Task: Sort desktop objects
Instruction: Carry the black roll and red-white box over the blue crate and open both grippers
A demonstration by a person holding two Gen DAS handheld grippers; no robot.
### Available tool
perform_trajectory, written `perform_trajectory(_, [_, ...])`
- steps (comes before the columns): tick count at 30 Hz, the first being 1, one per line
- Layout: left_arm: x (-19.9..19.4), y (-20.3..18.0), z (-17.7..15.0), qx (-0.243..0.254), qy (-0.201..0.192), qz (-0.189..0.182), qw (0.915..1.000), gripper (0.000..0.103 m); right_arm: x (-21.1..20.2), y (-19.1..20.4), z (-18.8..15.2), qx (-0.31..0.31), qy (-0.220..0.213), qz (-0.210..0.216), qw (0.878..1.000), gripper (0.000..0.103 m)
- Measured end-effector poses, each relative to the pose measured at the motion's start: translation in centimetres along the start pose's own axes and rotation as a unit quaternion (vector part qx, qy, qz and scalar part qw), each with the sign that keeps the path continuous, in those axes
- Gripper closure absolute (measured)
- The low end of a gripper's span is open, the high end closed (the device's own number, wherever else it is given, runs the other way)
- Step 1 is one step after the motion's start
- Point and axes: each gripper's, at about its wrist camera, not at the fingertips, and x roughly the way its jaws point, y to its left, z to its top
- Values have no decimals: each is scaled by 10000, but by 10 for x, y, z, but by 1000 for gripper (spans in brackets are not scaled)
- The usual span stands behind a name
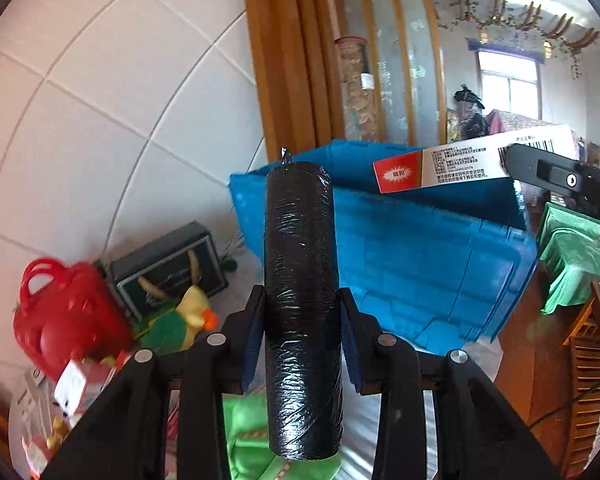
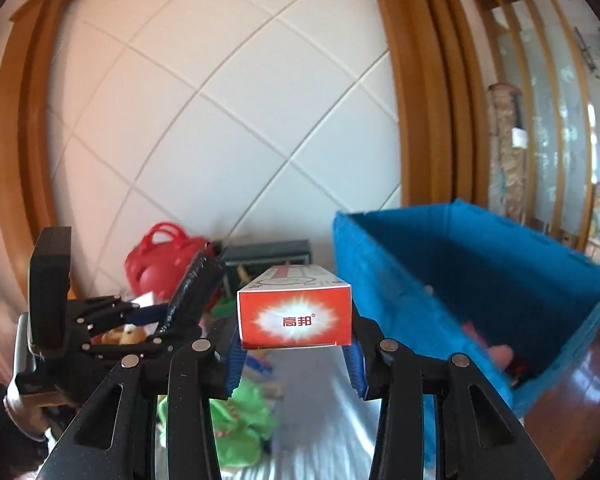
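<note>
My left gripper (image 1: 302,308) is shut on a black roll of plastic bags (image 1: 300,280), held upright between the blue pads, in front of the blue fabric bin (image 1: 420,264). In the right wrist view the same roll (image 2: 194,292) and left gripper (image 2: 156,316) show at the left. My right gripper (image 2: 294,340) is shut on a long red-and-white carton (image 2: 294,316), its red end facing the camera. The carton (image 1: 460,162) also shows over the bin's far rim in the left wrist view. The blue bin (image 2: 480,264) stands to the right, with a few items inside.
A red toy basket (image 1: 64,316), a dark box (image 1: 168,268) and a green-and-yellow plush toy (image 1: 180,320) sit against the white tiled wall. Green cloth (image 2: 236,420) lies on the shiny tabletop below the grippers. A brown wooden frame (image 2: 424,92) stands behind the bin.
</note>
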Motion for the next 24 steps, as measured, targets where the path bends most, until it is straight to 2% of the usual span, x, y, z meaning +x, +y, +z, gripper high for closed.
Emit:
perform_trajectory(4, [31, -46, 54, 204, -302, -387, 9986, 69, -9, -57, 28, 157, -296, -472, 9983, 62])
perform_trajectory(8, [71, -88, 97, 313, -369, -619, 9969, 69, 0, -111, 47, 233, -416, -817, 9955, 62])
perform_trajectory(13, [129, -121, 141, 309, -258, -470, 9981, 67, 26, -181, 65, 512, -385, -1200, 9907, 60])
perform_trajectory(14, [133, -124, 148, 283, -310, -393, 9983, 66, 32, -196, 68, 589, -347, -1286, 9893, 50])
perform_trajectory(15, [136, -125, 155, 238, -383, -336, 9984, 62, 36, -208, 71, 674, -322, -1318, 9885, 39])
perform_trajectory(16, [136, -126, 163, 167, -464, -294, 9984, 47, 38, -220, 73, 756, -348, -1361, 9872, 37])
perform_trajectory(17, [136, -125, 168, 84, -547, -226, 9982, 27, 36, -229, 74, 809, -398, -1409, 9859, 35])
perform_trajectory(19, [129, -122, 175, -51, -837, -31, 9965, 12, 29, -243, 73, 882, -522, -1439, 9843, 26])
perform_trajectory(21, [122, -121, 177, -69, -1026, 116, 9946, 6, 21, -253, 70, 935, -618, -1447, 9831, 18])
perform_trajectory(24, [121, -121, 176, -81, -1046, 279, 9941, 6, 12, -260, 66, 1020, -663, -1341, 9835, 17])
